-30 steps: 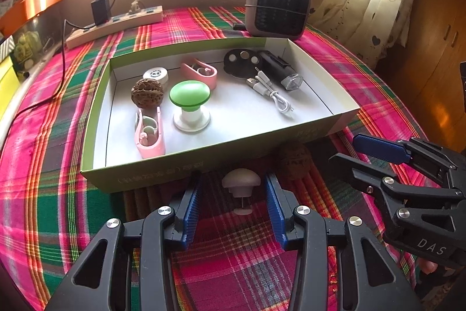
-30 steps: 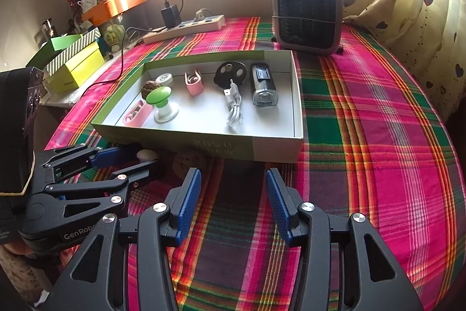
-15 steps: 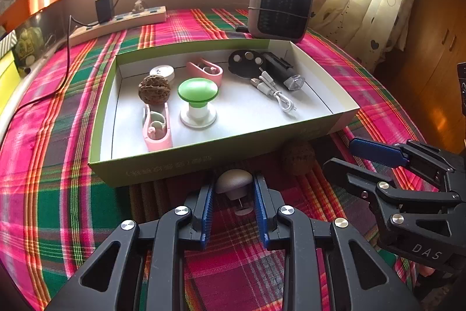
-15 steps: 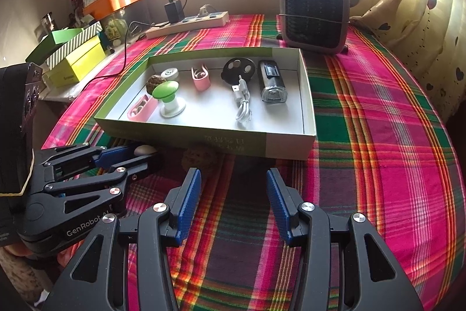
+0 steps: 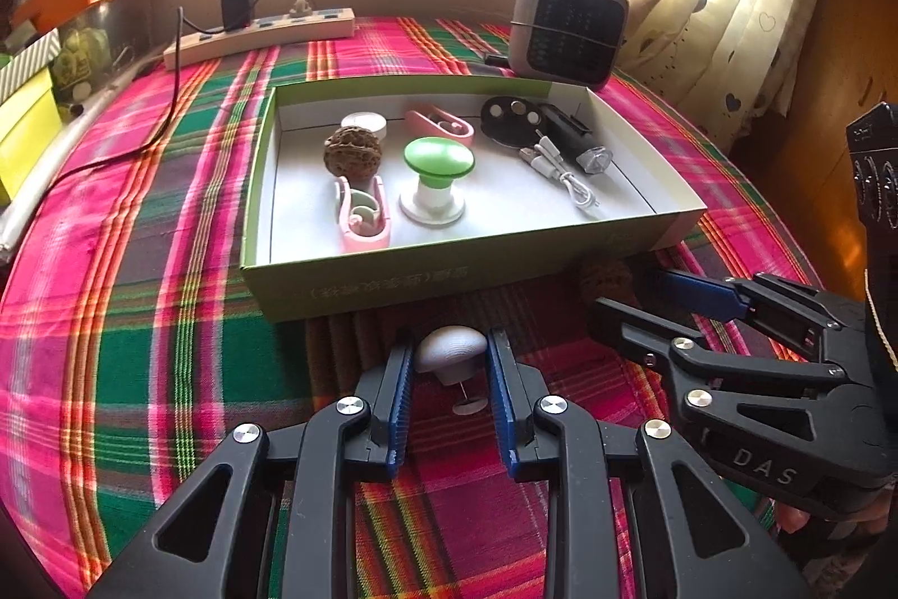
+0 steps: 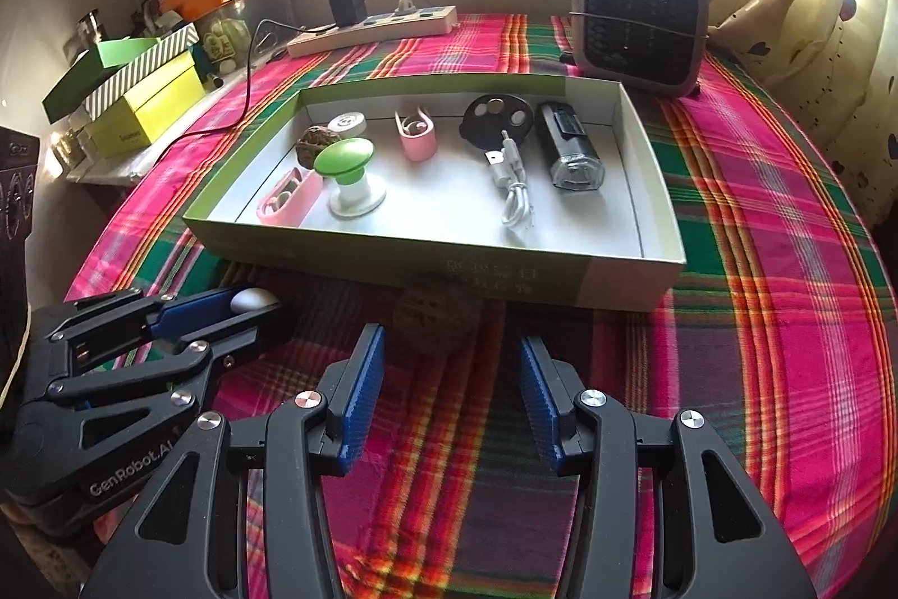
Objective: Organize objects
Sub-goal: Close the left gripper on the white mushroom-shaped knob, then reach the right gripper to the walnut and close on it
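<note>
Plaid woven cloth [image 5: 168, 318] under domed white knob [image 5: 452, 346].

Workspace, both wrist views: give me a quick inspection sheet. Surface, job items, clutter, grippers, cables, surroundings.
Surface: plaid tablecloth, bare at right.
Job's things: open box holds green knob, a walnut, two pink clips, white cable, black torch, black disc. Outside, beside its front wall: white knob, second walnut.
Clutter: small heater behind the box.
Grippers: left gripper shut on white knob; right gripper open, empty, the second walnut just ahead.
Cables: power strip with charger, black lead trailing off the left edge.
Surroundings: window, curtain, stacked boxes at left.
</note>
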Demonstrator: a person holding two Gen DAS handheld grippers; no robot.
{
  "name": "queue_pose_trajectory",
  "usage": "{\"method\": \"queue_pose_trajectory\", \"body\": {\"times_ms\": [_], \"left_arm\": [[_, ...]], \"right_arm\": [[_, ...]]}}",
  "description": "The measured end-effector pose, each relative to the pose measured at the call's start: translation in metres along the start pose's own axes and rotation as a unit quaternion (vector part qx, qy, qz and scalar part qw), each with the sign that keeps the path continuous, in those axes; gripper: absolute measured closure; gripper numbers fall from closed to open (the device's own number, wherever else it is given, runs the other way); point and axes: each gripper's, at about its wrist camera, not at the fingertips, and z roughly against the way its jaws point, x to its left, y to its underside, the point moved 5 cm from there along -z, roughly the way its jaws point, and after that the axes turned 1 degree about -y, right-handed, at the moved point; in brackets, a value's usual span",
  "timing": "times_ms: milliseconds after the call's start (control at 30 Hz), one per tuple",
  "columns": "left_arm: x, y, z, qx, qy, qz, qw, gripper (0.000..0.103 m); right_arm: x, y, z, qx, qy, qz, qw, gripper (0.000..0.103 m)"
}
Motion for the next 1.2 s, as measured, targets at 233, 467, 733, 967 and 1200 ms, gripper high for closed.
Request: {"method": "queue_pose_trajectory", "body": {"times_ms": [233, 467, 733, 967, 1200], "left_arm": [[0.0054, 0.0001, -0.0002, -0.003, 0.003, 0.008, 1.0000, 0.080], [0.0058, 0.0009, 0.0005, -0.005, 0.003, 0.006, 1.0000, 0.080], [0.0066, 0.0009, 0.0006, -0.005, 0.003, 0.006, 1.0000, 0.080], [0.0059, 0.0008, 0.0005, -0.005, 0.002, 0.005, 1.0000, 0.080], [0.0056, 0.0009, 0.0006, -0.005, 0.002, 0.005, 1.0000, 0.080]], "right_arm": [[0.0074, -0.0022, -0.0078, 0.001, 0.014, 0.004, 1.000, 0.055], [0.0051, -0.0041, -0.0081, -0.005, 0.019, -0.011, 1.000, 0.055], [0.0032, -0.0038, -0.0087, -0.005, 0.035, -0.011, 0.999, 0.068], [0.0005, -0.0033, -0.0078, -0.005, 0.031, -0.016, 0.999, 0.071], [0.0006, -0.0029, -0.0077, -0.005, 0.031, -0.014, 0.999, 0.071]]}}
